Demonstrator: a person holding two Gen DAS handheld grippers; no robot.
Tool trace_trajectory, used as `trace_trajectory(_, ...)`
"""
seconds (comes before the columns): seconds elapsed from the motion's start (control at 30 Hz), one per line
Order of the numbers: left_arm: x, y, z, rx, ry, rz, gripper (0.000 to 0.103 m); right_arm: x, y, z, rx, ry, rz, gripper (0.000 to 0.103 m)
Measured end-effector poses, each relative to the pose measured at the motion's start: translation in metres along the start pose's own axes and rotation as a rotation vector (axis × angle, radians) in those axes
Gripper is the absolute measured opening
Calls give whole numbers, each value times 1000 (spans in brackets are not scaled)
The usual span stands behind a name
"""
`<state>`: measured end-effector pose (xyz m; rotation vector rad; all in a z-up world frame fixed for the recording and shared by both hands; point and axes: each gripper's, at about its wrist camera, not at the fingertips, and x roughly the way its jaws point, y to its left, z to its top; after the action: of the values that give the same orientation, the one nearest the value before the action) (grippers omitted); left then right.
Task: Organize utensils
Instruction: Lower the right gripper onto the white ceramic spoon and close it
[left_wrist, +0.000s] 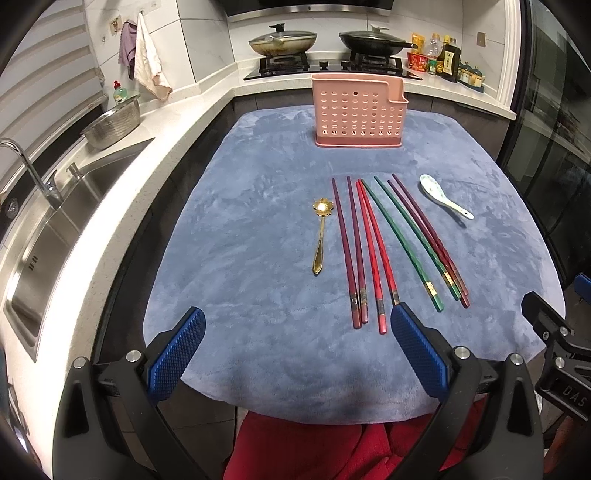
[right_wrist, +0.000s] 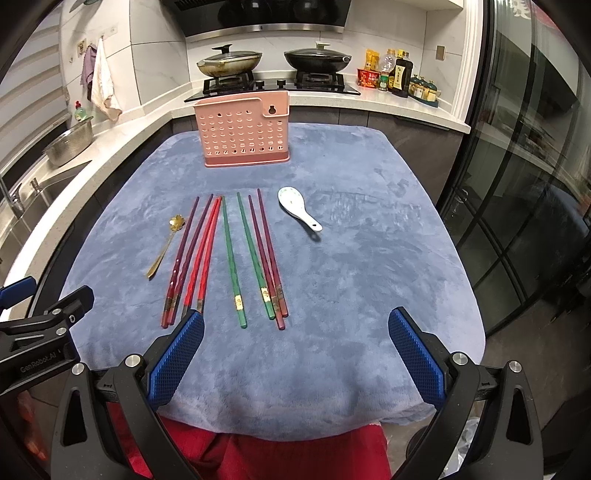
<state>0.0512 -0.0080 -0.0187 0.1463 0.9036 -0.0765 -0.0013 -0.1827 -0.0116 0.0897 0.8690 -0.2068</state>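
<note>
A pink perforated utensil holder (left_wrist: 357, 110) (right_wrist: 243, 129) stands upright at the far end of a blue cloth-covered table (left_wrist: 240, 258) (right_wrist: 369, 277). Several chopsticks in purple (left_wrist: 347, 251), red (left_wrist: 373, 251), green (left_wrist: 406, 240) and maroon lie side by side mid-table; they show in the right wrist view too (right_wrist: 229, 258). A gold spoon (left_wrist: 320, 236) (right_wrist: 164, 247) lies left of them, a white ceramic spoon (left_wrist: 443, 195) (right_wrist: 297, 208) right. My left gripper (left_wrist: 297, 354) and right gripper (right_wrist: 295, 358) are open and empty above the near edge.
A steel sink (left_wrist: 48, 236) with tap and a colander (left_wrist: 114, 123) run along the left counter. A stove with two lidded pans (left_wrist: 284, 40) (right_wrist: 317, 59) and bottles (right_wrist: 399, 75) sits behind the table. A glass door (right_wrist: 535, 184) is on the right.
</note>
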Motion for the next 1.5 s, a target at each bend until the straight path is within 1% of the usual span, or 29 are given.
trace_trajectory(0.2, 14, 2, 9, -12, 17, -3, 96, 14, -2, 10, 6, 7, 8, 96)
trace_trajectory(0.3, 27, 8, 15, -34, 39, -27, 96, 24, -5, 16, 18, 12, 15, 96)
trace_trajectory(0.5, 69, 22, 23, -87, 84, -65, 95, 47, -14, 27, 43, 29, 9, 96)
trace_trajectory(0.6, 93, 28, 26, -111, 114, -89, 87, 60, -16, 31, 48, 45, 4, 96)
trace_trajectory(0.67, 111, 29, 26, -108, 134, -84, 82, 68, -17, 33, 49, 55, 5, 96)
trace_trajectory(0.7, 117, 29, 26, -105, 139, -88, 75, 72, -17, 35, 48, 60, 6, 96)
trace_trajectory(0.73, 126, 30, 26, -106, 154, -97, 71, 76, -17, 36, 46, 64, 4, 96)
trace_trajectory(0.77, 133, 30, 26, -108, 168, -103, 70, 79, -16, 37, 44, 68, 2, 96)
trace_trajectory(0.8, 139, 30, 26, -113, 178, -113, 66, 82, -15, 38, 42, 72, 2, 96)
trace_trajectory(0.9, 150, 29, 26, -114, 194, -144, 60, 91, -12, 41, 37, 80, 3, 94)
trace_trajectory(0.93, 153, 28, 27, -111, 198, -153, 56, 95, -12, 42, 36, 83, 5, 93)
trace_trajectory(0.97, 155, 27, 27, -109, 203, -161, 54, 98, -12, 44, 37, 85, 10, 90)
trace_trajectory(1.0, 159, 26, 27, -107, 210, -172, 48, 101, -12, 46, 39, 87, 14, 88)
trace_trajectory(1.03, 160, 24, 27, -106, 212, -174, 45, 105, -13, 48, 45, 92, 19, 87)
trace_trajectory(1.07, 161, 24, 27, -104, 209, -174, 44, 107, -14, 50, 49, 93, 21, 84)
trace_trajectory(1.1, 162, 23, 28, -99, 205, -175, 40, 111, -15, 53, 53, 94, 27, 80)
trace_trajectory(1.13, 162, 23, 29, -94, 202, -181, 35, 115, -16, 57, 58, 95, 35, 78)
trace_trajectory(1.2, 162, 23, 30, -99, 203, -192, 30, 121, -19, 63, 68, 95, 48, 72)
trace_trajectory(1.23, 163, 24, 30, -102, 203, -200, 25, 124, -20, 66, 73, 95, 51, 70)
trace_trajectory(1.27, 163, 25, 31, -107, 205, -208, 21, 128, -22, 70, 79, 96, 56, 67)
trace_trajectory(1.3, 164, 26, 32, -111, 207, -217, 16, 133, -24, 74, 85, 94, 64, 62)
trace_trajectory(1.37, 164, 27, 33, -122, 209, -234, 15, 139, -27, 81, 87, 89, 69, 55)
trace_trajectory(1.4, 164, 26, 33, -120, 209, -235, 15, 144, -28, 86, 87, 86, 76, 51)
trace_trajectory(1.47, 164, 24, 33, -114, 206, -235, 14, 152, -31, 93, 91, 84, 86, 48)
trace_trajectory(1.5, 164, 23, 33, -113, 206, -241, 14, 156, -32, 95, 91, 85, 93, 44)
